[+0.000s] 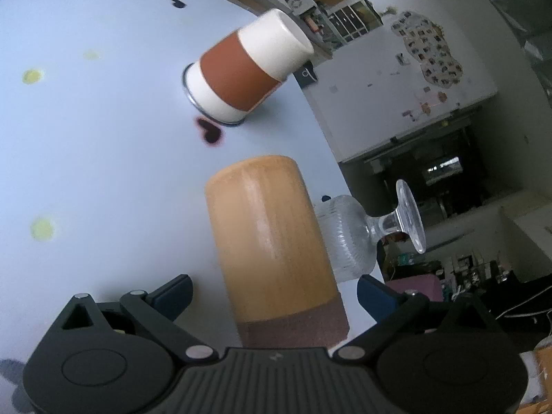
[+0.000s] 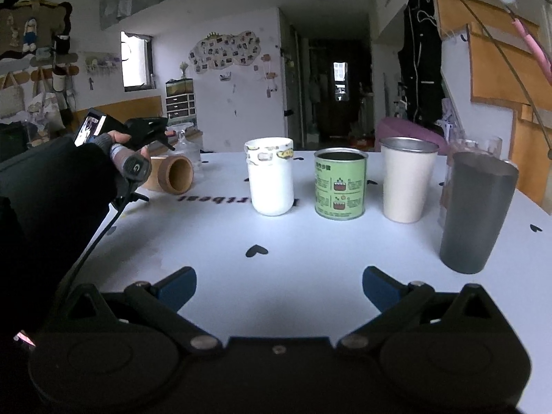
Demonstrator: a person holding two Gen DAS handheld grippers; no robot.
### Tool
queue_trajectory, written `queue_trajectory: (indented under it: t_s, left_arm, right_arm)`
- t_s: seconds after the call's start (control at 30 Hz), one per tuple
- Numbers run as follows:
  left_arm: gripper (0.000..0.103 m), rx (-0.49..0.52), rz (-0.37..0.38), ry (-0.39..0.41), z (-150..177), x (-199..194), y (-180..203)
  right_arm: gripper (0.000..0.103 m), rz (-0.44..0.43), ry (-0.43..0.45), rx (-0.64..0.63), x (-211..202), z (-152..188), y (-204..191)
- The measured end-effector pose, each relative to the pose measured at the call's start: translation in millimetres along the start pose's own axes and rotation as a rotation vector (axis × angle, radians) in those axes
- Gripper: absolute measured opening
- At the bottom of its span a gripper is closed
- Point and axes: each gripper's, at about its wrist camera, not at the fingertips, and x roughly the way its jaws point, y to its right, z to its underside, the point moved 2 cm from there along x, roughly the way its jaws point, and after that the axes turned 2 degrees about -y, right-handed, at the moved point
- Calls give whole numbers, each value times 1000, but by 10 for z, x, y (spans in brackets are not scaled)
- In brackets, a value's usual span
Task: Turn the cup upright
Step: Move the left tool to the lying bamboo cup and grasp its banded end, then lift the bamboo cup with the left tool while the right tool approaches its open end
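left tool [image 1: 272,296] open, straddling the wooden cup [image 1: 272,241] lying on its side on the bench [image 1: 103,172]; close mid-body, lift clear before rotating, avoid the glass goblet [image 1: 362,234]; right tool [image 2: 279,286] open, idle

Black ribbed tongs [image 1: 272,296] with blue fingertip pads [image 1: 174,291] and silver pivot screws; a second identical pair of tongs [image 2: 278,288]; dark sleeve [image 2: 58,186], black cable.
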Motion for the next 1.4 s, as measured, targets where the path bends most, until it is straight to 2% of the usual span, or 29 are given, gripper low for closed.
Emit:
queue_trajectory:
  t_s: [0.03,0.13,0.2,0.47,0.7,0.83,1.0,1.17,1.27,1.4]
  left_arm:
    - [99,22,-6,-10,2,12,33]
    - [88,96,-37,-30,20,47,120]
    - [81,108,-20,-31,30,36,129]
    - [73,162,-3,-109,28,-201,56]
    - [71,336,-4,-190,254,-610,-59]
    - [69,491,2,-238,526,-909,-93]
    - [69,660,44,-305,965,-1271,-156]
    - [69,810,100,-413,1432,-1624,-217]
    - [69,913,129,-469,1661,-1839,-268]
    - [69,1026,160,-529,1931,-2069,-319]
  right_arm:
    - [103,0,-3,1,12,1,1]
    - [103,2,-10,5,36,-2,-4]
    - [103,3,-12,8,40,-7,-4]
    - [103,-5,5,12,2,-28,-2]
    - [103,-29,28,8,-69,-40,-35]
    - [103,-30,43,22,-120,-55,-23]
    - [103,-2,58,48,-181,-95,44]
    - [103,-6,67,104,-208,-187,153]
    - [103,-30,50,132,-156,-265,178]
    - [103,-96,-19,180,56,-405,160]
